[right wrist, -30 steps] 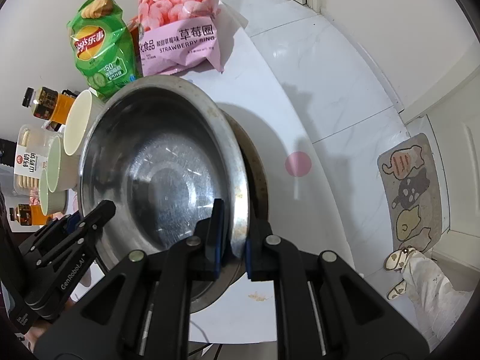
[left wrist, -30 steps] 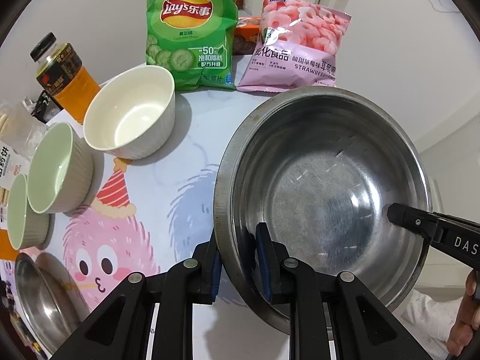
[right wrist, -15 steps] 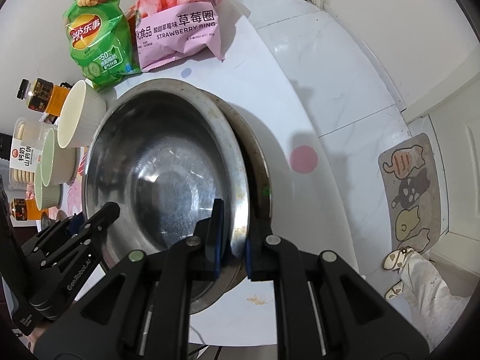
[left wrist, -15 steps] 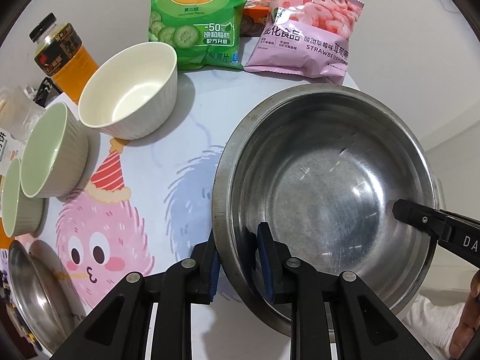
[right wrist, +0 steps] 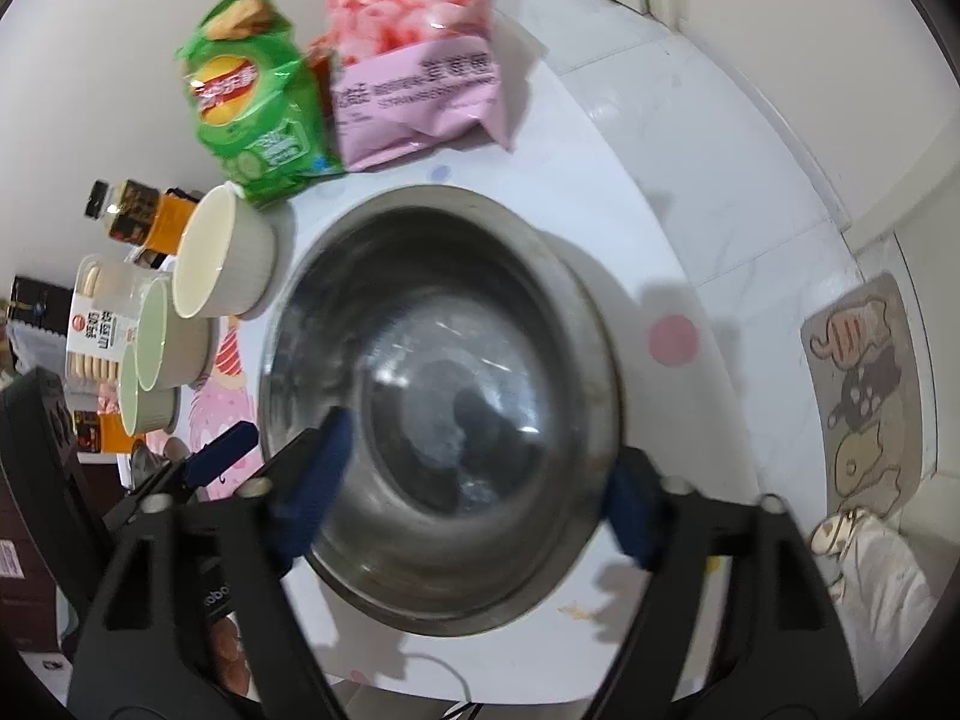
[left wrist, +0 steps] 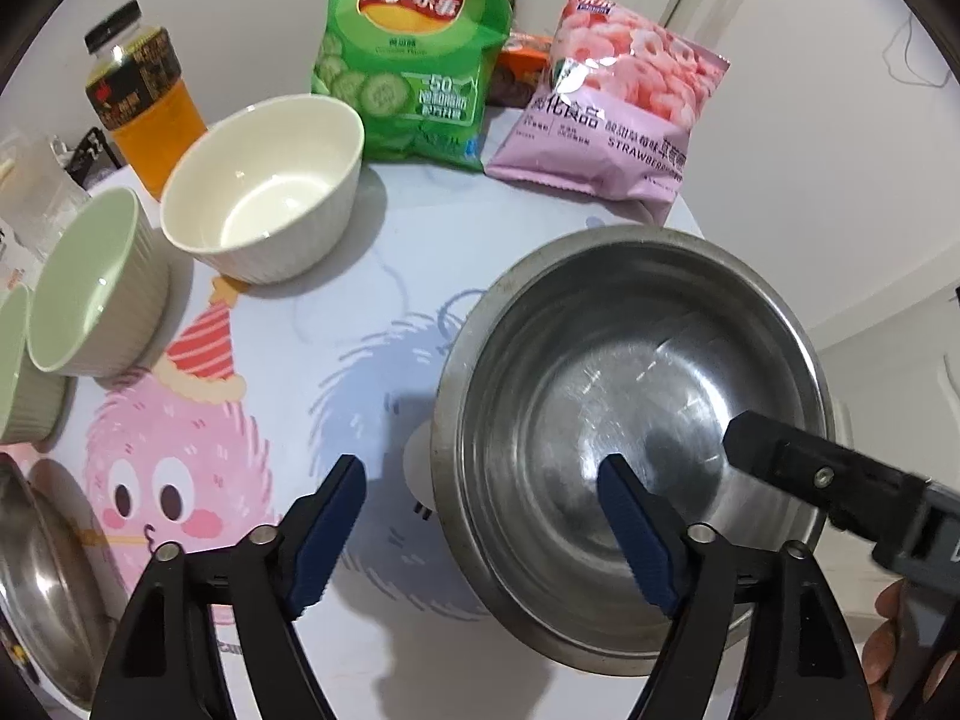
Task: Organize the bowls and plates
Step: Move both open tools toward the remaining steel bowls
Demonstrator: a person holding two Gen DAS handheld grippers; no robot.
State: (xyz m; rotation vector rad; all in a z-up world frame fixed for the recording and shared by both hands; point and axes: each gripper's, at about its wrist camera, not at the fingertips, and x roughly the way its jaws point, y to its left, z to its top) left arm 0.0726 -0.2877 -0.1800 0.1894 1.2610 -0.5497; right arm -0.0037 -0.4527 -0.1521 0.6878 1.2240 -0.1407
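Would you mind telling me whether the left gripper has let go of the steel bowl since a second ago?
Yes. The left gripper was clamped on the steel bowl's near rim; now its jaws stand wide open, and the bowl rests on the table.

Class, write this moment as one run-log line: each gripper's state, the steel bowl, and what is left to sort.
left gripper: open | right gripper: open | steel bowl: released, on table | white bowl, green bowls: unstacked

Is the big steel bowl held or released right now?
Released. The large round steel bowl sits on the table; the left tool and right tool both have their fingers spread wide, clear of its rim.
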